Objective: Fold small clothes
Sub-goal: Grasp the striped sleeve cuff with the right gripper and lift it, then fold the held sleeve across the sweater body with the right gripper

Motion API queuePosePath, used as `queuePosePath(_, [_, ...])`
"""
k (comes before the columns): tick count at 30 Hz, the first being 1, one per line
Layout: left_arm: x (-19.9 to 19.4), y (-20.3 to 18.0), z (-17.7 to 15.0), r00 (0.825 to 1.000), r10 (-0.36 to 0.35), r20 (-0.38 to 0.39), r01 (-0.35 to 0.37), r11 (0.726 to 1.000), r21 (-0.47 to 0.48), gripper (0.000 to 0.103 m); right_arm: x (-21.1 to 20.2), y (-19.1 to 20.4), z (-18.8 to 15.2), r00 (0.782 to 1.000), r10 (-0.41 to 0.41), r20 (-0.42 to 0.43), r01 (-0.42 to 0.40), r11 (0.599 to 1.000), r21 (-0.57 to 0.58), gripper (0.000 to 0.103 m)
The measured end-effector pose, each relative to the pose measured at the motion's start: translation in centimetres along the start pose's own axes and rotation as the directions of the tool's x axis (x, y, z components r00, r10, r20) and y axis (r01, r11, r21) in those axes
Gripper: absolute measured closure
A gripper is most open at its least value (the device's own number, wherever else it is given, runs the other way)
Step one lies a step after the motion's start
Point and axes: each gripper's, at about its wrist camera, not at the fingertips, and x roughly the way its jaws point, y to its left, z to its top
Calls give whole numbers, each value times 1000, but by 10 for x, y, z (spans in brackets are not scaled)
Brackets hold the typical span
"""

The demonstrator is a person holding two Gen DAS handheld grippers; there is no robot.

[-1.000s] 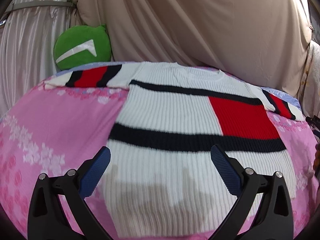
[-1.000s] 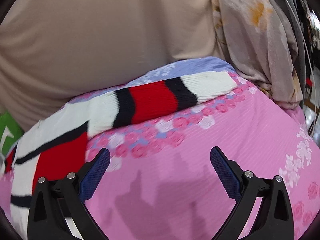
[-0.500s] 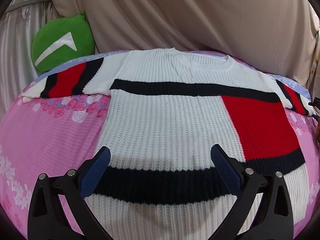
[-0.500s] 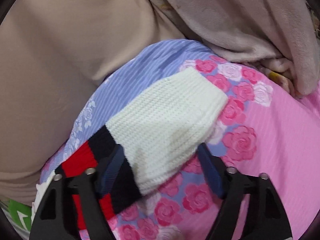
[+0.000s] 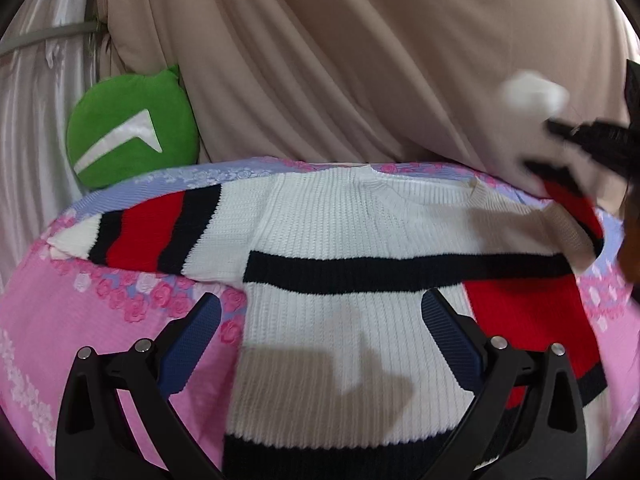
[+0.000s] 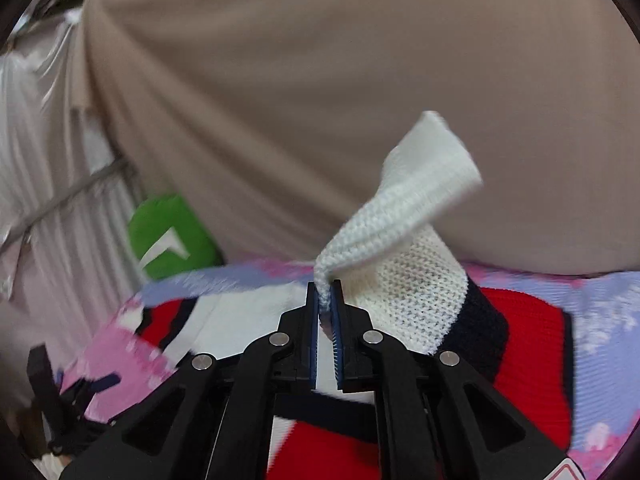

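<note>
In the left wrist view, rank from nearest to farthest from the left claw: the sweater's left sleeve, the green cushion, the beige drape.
1. Left sleeve, ahead-left of the left claw, flat on the bed.
2. Green cushion, beyond it at the bed's far edge.
3. Beige drape, the backdrop.

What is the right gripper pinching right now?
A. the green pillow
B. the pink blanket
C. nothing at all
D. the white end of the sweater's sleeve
D: the right gripper is shut on the white cuff of the sweater sleeve, lifting it off the bed.
</note>
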Motion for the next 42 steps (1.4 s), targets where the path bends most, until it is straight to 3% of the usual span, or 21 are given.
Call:
queuePosePath(3, [28,9,7,996,-62,-63,58,996,-72,5,65,40,-33,990,24,-140,-33,998,-62,82])
queuePosePath(7, [63,27,8,979,-144,-146,122,981,-152,5,58,40,-58,989,-13,-146,3,998,-69,76])
queuePosePath(9, [79,35,8,973,-143,-182,112,979,-169,5,29,16,-66,993,-63,-99,60,998,-32,55])
queuePosePath(11, [95,42,7,966,-154,-210,112,974,-199,5,6,-4,-75,988,-144,-50,145,989,5,48])
queuePosePath(15, [112,40,16,960,-191,-204,146,965,-217,5,-47,-69,-83,954,-297,-22,297,944,145,40])
queuePosePath(19, [132,28,32,950,-239,-199,195,956,-218,5,-60,-121,-94,949,-312,-55,313,897,314,39])
queuePosePath(20, [138,25,35,946,-249,-208,202,953,-224,10,-58,-129,-97,953,-297,-67,301,890,343,38])
queuePosePath(22, [152,20,37,933,-268,-240,212,948,-237,29,-51,-145,-105,962,-257,-96,274,879,390,38])
queuePosePath(24, [159,15,38,935,-246,-257,189,955,-228,57,-44,-156,-106,965,-231,-123,261,876,406,38])
queuePosePath(25, [158,14,40,942,-224,-250,173,962,-210,65,-38,-157,-106,965,-228,-132,262,876,406,38])
queuePosePath(26, [157,14,43,945,-217,-245,170,965,-202,87,-33,-158,-106,964,-224,-141,262,877,403,38])
queuePosePath(27, [154,15,47,947,-217,-235,170,964,-205,94,-26,-157,-105,963,-223,-153,266,881,391,44])
queuePosePath(28, [149,17,53,950,-224,-218,178,961,-211,94,-21,-153,-103,961,-227,-158,271,887,374,55])
queuePosePath(29, [139,21,60,959,-220,-179,182,961,-209,95,-21,-148,-97,960,-231,-158,273,897,347,87])
queuePosePath(30, [127,25,67,969,-207,-138,177,964,-200,95,-26,-143,-92,967,-222,-126,252,905,341,92])
queuePosePath(32, [103,32,77,981,-185,-58,171,968,-185,95,-49,-129,-85,987,-160,8,148,930,336,92])
queuePosePath(34, [89,39,77,989,-150,-10,147,975,-168,95,-60,-123,-86,984,-165,70,137,942,305,92])
queuePosePath(35, [92,39,72,993,-119,-17,115,982,-148,95,-53,-126,-88,980,-194,43,173,938,299,92])
queuePosePath(38, [135,33,51,985,-97,-144,76,986,-145,95,-4,-159,-110,940,-272,-206,329,884,334,94])
queuePosePath(39, [147,32,43,981,-85,-174,59,987,-146,95,-6,-163,-112,952,-242,-186,295,884,361,94])
queuePosePath(42, [148,31,37,982,-82,-169,57,988,-146,94,-33,-147,-98,944,-314,-103,330,882,335,92])
